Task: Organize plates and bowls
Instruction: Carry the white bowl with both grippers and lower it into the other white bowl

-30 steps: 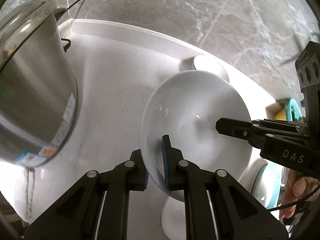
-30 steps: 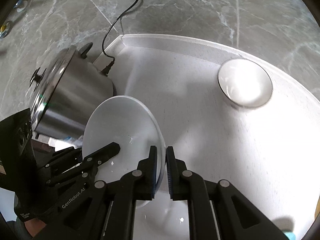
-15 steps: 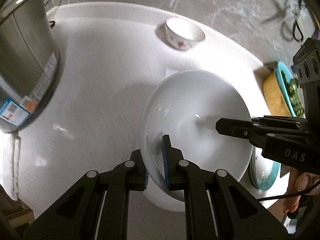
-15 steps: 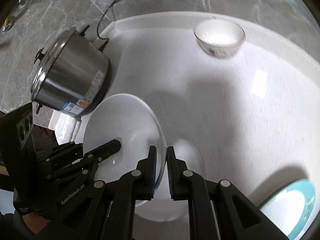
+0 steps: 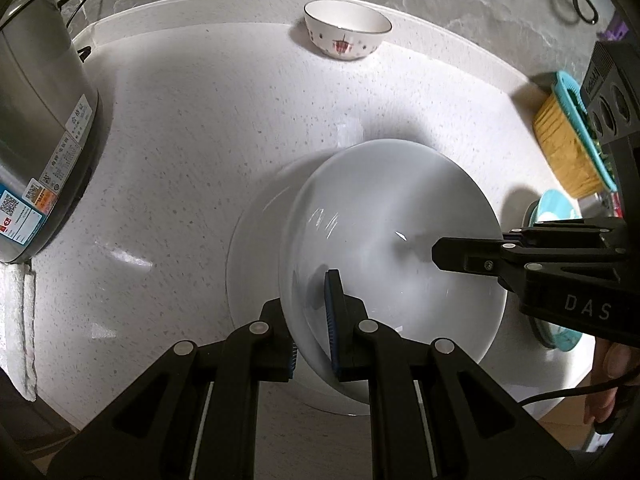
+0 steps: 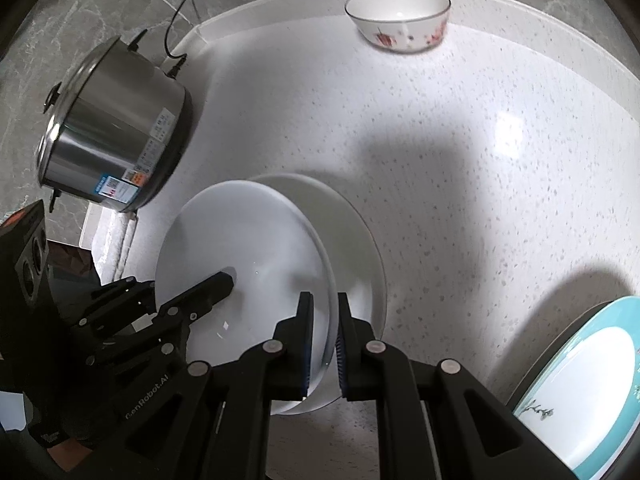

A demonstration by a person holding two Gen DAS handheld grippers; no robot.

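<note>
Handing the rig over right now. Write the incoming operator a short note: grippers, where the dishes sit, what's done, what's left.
Left gripper: shut on the near-left rim of the white plate.
Right gripper: shut on the opposite rim of the same plate, so both carry it.
The plate hangs tilted just above a second white plate lying flat on the counter; whether they touch cannot be told.
Patterned bowl stands alone near the back edge. Teal-rimmed plate lies at the right, near the front edge.
Done: plate brought over the stack.
Left: lower it, release, then gather the teal-rimmed plate and the bowl.
</note>
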